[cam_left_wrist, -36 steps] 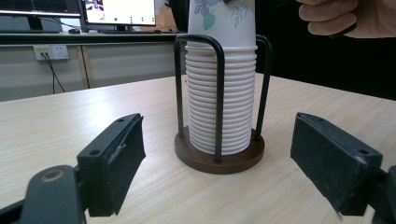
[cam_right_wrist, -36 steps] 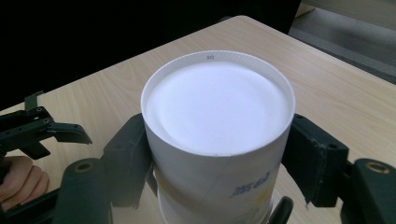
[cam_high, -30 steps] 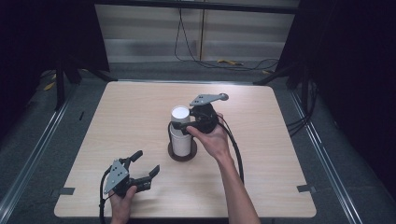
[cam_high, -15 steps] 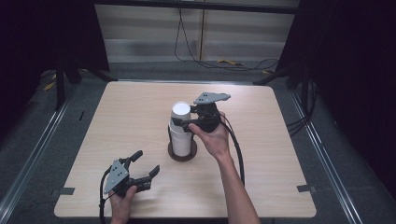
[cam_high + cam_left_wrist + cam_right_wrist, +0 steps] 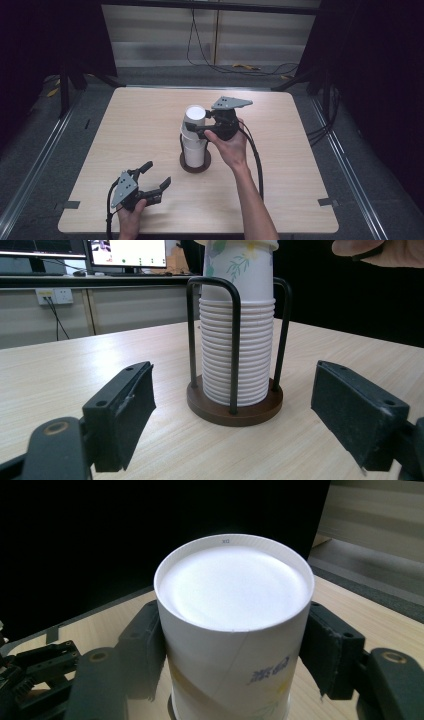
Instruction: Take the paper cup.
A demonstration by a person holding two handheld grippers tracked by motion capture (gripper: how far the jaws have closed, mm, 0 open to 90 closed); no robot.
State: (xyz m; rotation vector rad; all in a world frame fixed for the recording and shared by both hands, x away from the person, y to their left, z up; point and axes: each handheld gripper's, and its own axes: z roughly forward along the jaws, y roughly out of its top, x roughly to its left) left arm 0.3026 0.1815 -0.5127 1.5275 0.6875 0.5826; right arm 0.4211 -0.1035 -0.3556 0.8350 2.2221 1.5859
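Since a second ago, only the right hand-held gripper (image 5: 200,131) has changed: its jaws have just been closing on the top cup, which sits between them.

At the left, the left hand-held gripper (image 5: 152,176) rests low on the pale wooden counter (image 5: 280,200) near the front edge, jaws spread wide and empty, aimed at the cup holder. In the centre stands the tall stack of white floral-printed paper cups (image 5: 237,360), nested upside down inside a black wire frame on a round dark-brown wooden base (image 5: 235,407). The topmost white paper cup (image 5: 232,630) pokes above the frame, and the right hand-held gripper's pads press its sides, so it looks gripped.

The step in hand appears to be pulling one cup off the stack. Next calls for a straight upward lift, gently enough that the cup below stays behind.
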